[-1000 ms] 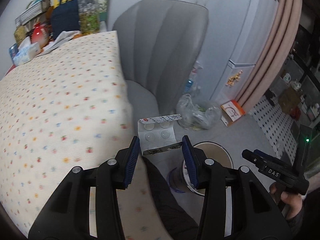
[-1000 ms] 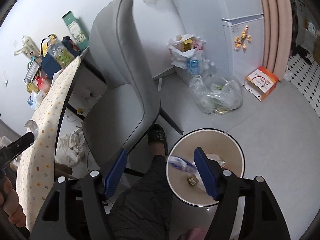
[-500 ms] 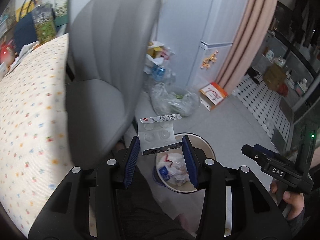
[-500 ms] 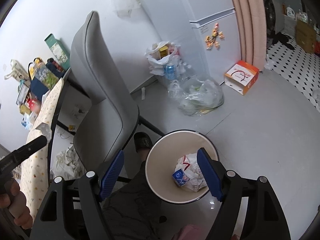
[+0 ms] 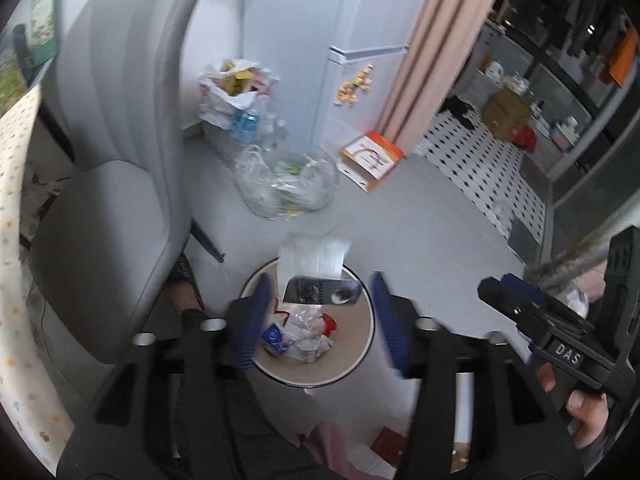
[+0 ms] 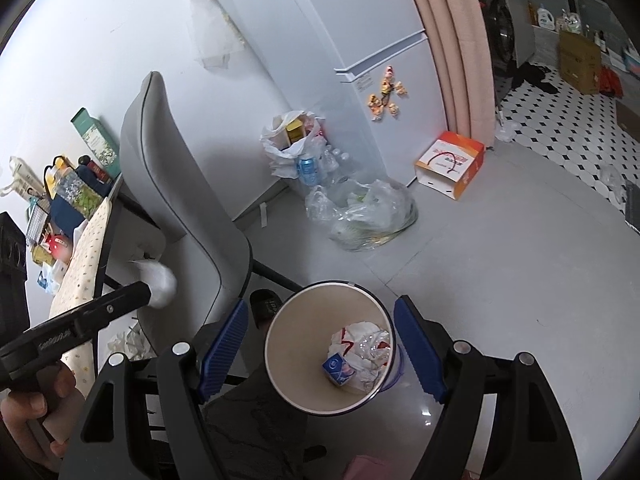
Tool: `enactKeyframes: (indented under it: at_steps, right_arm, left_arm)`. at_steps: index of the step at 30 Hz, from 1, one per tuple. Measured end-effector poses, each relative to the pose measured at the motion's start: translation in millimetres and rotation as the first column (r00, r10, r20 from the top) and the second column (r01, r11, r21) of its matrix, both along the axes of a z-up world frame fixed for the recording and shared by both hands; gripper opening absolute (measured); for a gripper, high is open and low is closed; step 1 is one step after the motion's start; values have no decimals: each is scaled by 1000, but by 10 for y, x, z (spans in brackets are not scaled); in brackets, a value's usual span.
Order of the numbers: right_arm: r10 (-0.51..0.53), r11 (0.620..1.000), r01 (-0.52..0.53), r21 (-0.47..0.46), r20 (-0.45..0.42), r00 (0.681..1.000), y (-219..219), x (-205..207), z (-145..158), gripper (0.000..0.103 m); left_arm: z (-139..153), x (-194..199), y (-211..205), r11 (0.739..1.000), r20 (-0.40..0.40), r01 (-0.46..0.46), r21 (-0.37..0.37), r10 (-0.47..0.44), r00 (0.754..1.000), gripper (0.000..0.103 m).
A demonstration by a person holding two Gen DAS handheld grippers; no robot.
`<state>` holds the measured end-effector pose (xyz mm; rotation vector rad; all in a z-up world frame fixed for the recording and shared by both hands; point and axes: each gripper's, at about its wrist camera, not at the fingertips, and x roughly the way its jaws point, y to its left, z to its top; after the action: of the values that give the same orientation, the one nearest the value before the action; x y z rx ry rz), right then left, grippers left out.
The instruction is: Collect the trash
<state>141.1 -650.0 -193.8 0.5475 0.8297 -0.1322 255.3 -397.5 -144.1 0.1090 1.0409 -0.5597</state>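
Trash, a blister pack (image 5: 320, 276) with a clear front and foil back, is hanging between the blue pads of the left gripper (image 5: 322, 314), directly above the bin (image 5: 362, 354). The jaws have just been opening and are standing spread, with daylight on both sides of the pack, so nothing is pinching it; it looks to be dropping free, tilted and blurred. The gripper is pointing steeply down over the rim, presumably so the pack is falling inside rather than onto the floor. Crumpled wrappers (image 6: 362, 346) and a small blue carton (image 6: 338, 368) are already lying at the bottom.

Off to one side, the right gripper (image 6: 320, 350) is framing the same bin with its jaws spread wide and nothing between them, seemingly keeping clear of the drop. In its view the left tool's tip (image 6: 136, 294) is showing with a white blur beside it; what that blur is I cannot tell.
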Motion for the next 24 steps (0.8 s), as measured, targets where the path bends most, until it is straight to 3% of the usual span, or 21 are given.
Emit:
enactKeyframes:
  at_steps: [2,5,17,24]
  right_arm:
    - [-10,1000,10,2,-1,1000,-4,-13,6,75]
    - [-18,1000,18,-10,-1,1000,-5,-32,33,76]
    - [47,998,-46,-39,26,999,345,48,235,86]
    - [114,990,-107,-93,75,991,784,101,573,95]
  left_arm:
    - [52,-47,21,1000,31,4,-9,-3,1000,86]
    - [109,-72,92,1000,43,-3,-31,4,999,92]
    - [367,-95,743,989,82,-126,-71,132,988,96]
    - [561,-237,1269,972,118,-205,-117,219,969,97]
